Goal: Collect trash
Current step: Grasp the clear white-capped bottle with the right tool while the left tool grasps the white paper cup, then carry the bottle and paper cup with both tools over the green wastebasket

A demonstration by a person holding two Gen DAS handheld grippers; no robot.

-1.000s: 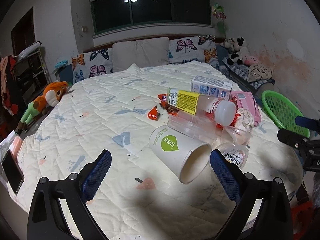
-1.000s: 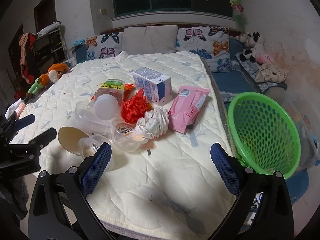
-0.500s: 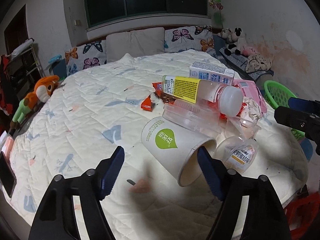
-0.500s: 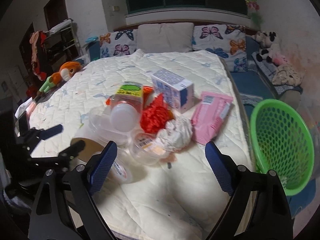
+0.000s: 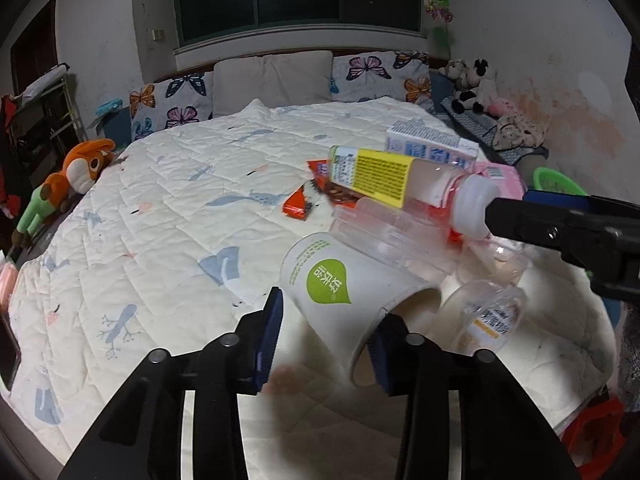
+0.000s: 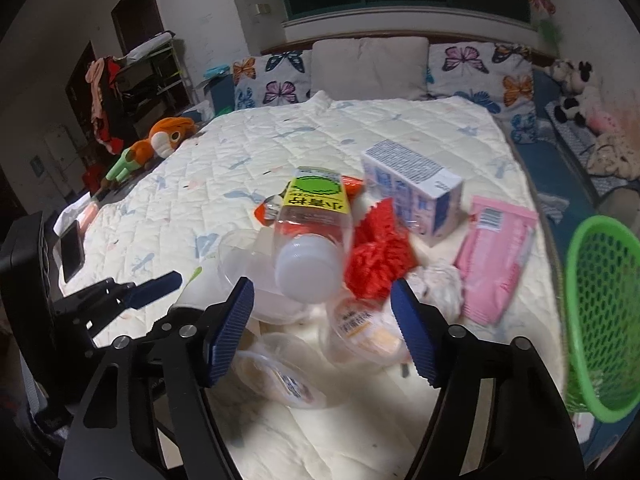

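Note:
A white paper cup (image 5: 340, 300) with a green logo lies on its side on the quilted bed (image 5: 168, 216). My left gripper (image 5: 328, 312) straddles it. Its jaws are closing, one pad beside the cup's wall and the other at the open rim, with no visible squeeze. A clear bottle (image 6: 312, 224) with a yellow label rests on clear plastic tubs (image 5: 384, 236). Its white cap lies between the fingertips of my right gripper (image 6: 322, 286), whose jaws are closing without touching it. The green basket (image 6: 600, 312) stands off the bed's right side.
The heap also holds a blue-white carton (image 6: 412, 184), red netting (image 6: 380, 256), a crumpled tissue (image 6: 436, 284), a pink pack (image 6: 496, 256) and small clear cups (image 6: 360, 328). An orange plush toy (image 5: 76, 172) and a phone (image 6: 72, 252) lie at the bed's left edge.
Both grippers' jaws have narrowed a lot. The left one moved in and down around the paper cup. The right one swung left from the basket side to the bottle's cap.

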